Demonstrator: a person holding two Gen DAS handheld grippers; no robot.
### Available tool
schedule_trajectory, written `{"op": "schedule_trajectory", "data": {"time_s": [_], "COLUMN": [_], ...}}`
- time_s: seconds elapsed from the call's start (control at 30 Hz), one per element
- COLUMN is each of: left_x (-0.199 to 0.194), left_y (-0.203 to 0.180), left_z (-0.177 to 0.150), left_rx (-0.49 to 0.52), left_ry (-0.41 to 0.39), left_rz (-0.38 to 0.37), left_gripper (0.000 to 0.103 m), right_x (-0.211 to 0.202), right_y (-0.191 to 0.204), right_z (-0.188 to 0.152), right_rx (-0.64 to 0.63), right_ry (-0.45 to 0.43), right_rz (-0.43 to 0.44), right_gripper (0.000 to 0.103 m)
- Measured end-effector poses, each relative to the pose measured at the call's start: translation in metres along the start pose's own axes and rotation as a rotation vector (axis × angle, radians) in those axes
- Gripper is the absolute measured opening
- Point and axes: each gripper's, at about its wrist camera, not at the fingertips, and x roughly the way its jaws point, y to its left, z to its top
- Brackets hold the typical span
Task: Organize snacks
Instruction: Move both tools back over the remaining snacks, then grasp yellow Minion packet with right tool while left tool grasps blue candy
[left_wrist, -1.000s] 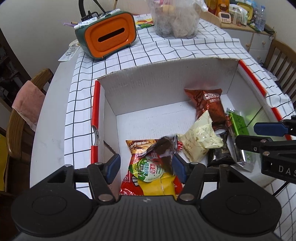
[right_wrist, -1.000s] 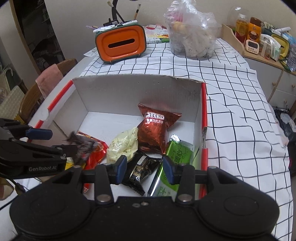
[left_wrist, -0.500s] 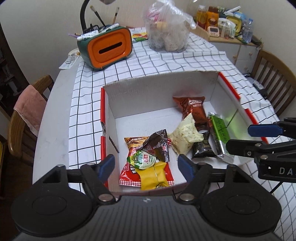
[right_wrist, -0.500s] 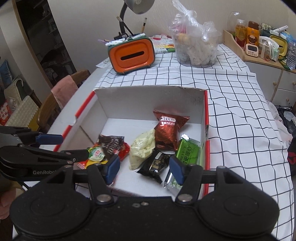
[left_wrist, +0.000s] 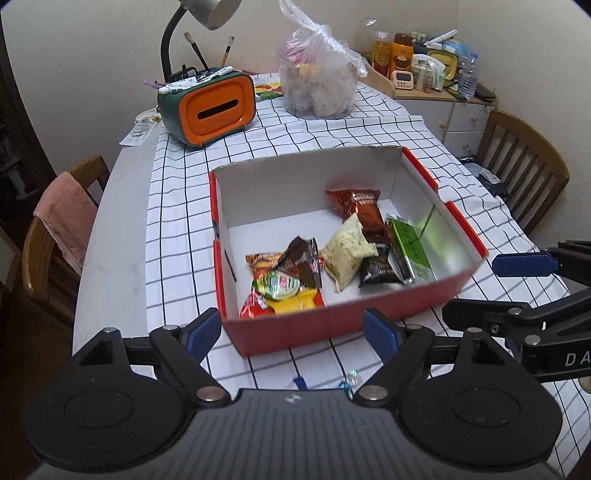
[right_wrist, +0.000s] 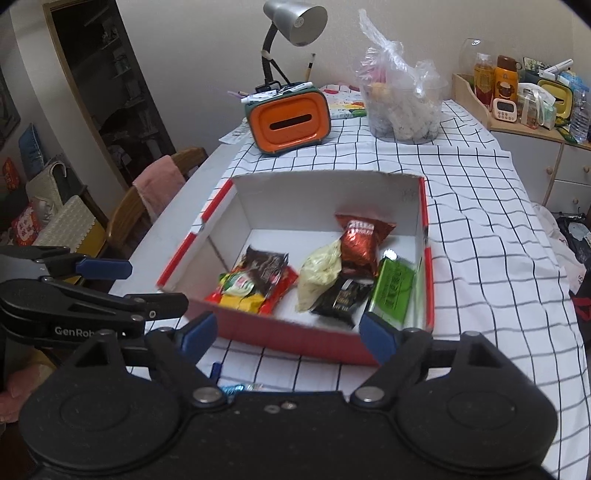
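Snacks are mostly in the box (left_wrist: 332, 334) now, so I'd call this pretty far along. Seven packets in there by my count: a red bag (left_wrist: 255, 291) at the near left with a green-label pack (left_wrist: 279, 284), a yellow one (left_wrist: 295, 302) and a dark brown wrapper (left_wrist: 301, 258) piled on it, then a cream pouch (left_wrist: 347, 251), a black packet (left_wrist: 378, 267), a green bar (left_wrist: 410, 251) and a reddish-brown bag (left_wrist: 360, 206) toward the right.

What's left, I think: a couple of small wrapped bits (left_wrist: 347, 380) on the cloth (left_wrist: 177, 229) just in front of the box, half hidden by my grippers (can't tell what they are).

Both grippers hang over the near edge, outside the box. My left gripper (left_wrist: 293, 330) is spread wide with nothing in it, and so is my right gripper (right_wrist: 286, 332).

Direction-wise, the green bar lies flat along the right wall, long axis running from near to far. The cream pouch runs roughly the same way but slanted, far end tipped right against the reddish-brown bag.
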Motion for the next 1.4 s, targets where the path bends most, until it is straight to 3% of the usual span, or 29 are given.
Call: {"op": "schedule_trajectory", "data": {"time_s": [0.33,0.47,0.93,1.17,1.4], "left_x": [-0.025,-0.031,-0.035,-0.034,-0.033], "left_y": [0.005,0.009,0.031,0.04,0.046], "left_z": [-0.044,-0.068,-0.128,-0.148,-0.158], "left_rx": [-0.007,-0.017,-0.082,-0.095,-0.096], "left_ry": [-0.021,-0.012,0.052,0.084,0.096], "left_rz": [-0.006,-0.007,0.035,0.045,0.056], "left_gripper": [0.089,0.091,0.091,0.091,0.091], "right_x": [-0.021,-0.022,0.008,0.033,0.049], "right_y": [0.018,0.028,0.059,0.075,0.097], "right_z": [-0.039,-0.06,-0.137,-0.157,-0.167], "right_rx": [0.015,0.028,0.128,0.141,0.067], "right_ry": [0.01,0.04,0.206,0.293,0.322], "right_rz": [-0.012,-0.037,-0.118,-0.175,-0.197], "right_gripper": [0.102,0.102,0.099,0.093,0.086]}}
